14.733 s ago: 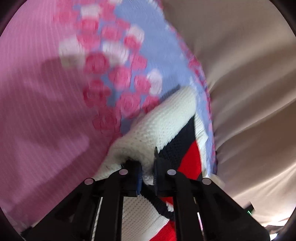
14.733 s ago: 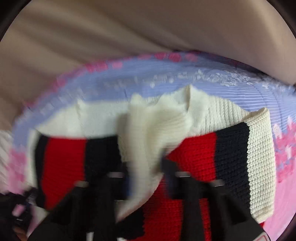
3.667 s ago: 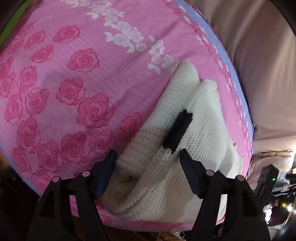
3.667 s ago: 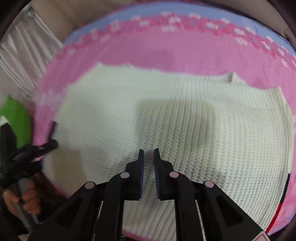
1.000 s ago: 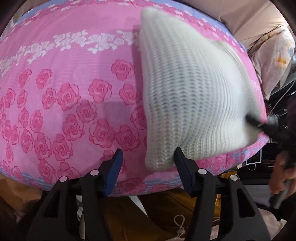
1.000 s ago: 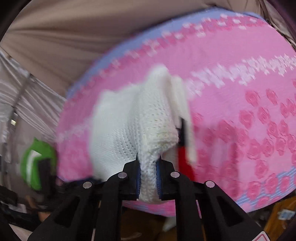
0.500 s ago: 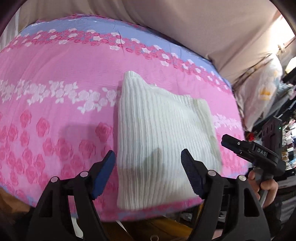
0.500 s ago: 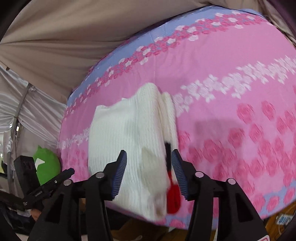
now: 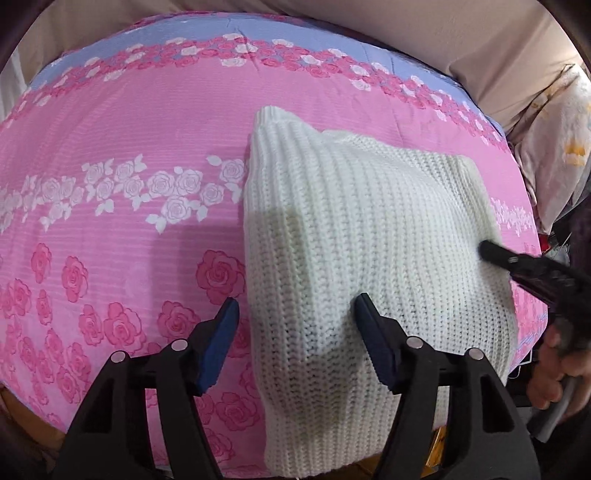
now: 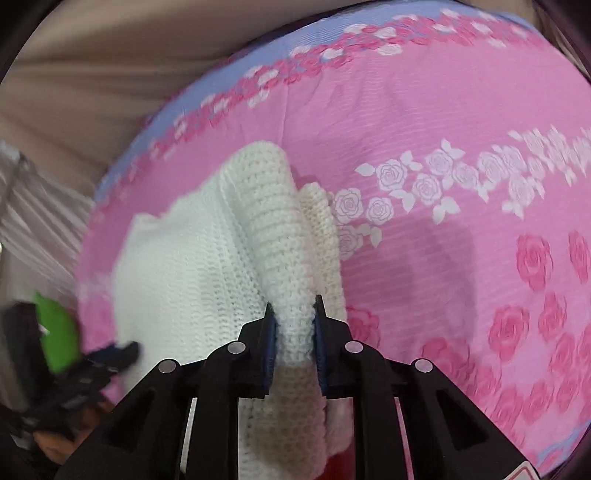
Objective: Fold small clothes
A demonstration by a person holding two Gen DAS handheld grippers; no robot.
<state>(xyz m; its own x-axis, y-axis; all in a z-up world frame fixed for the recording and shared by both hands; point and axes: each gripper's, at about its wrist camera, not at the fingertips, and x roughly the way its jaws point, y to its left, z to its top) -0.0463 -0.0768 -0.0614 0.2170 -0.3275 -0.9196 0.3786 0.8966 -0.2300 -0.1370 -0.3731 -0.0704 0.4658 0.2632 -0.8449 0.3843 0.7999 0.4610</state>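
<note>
A folded cream knit sweater (image 9: 362, 251) lies on the pink rose-patterned bedspread (image 9: 122, 155). My left gripper (image 9: 297, 317) is open, its jaws straddling the sweater's near left edge just above it. In the left wrist view the right gripper (image 9: 487, 254) comes in at the sweater's right edge. In the right wrist view my right gripper (image 10: 293, 323) is shut on a thick fold of the sweater (image 10: 273, 236) at its near edge. A bit of red knit shows under the fold at the bottom.
A beige curtain or sheet (image 9: 443, 33) hangs behind the bed. A pillow with a yellow print (image 9: 554, 147) lies at the right. The left gripper shows at the lower left of the right wrist view (image 10: 110, 354), with something green (image 10: 55, 332) behind it.
My right gripper was open half a second ago and has now shut on the sweater's near edge fold. My left gripper stays open and has moved closer to the sweater.
</note>
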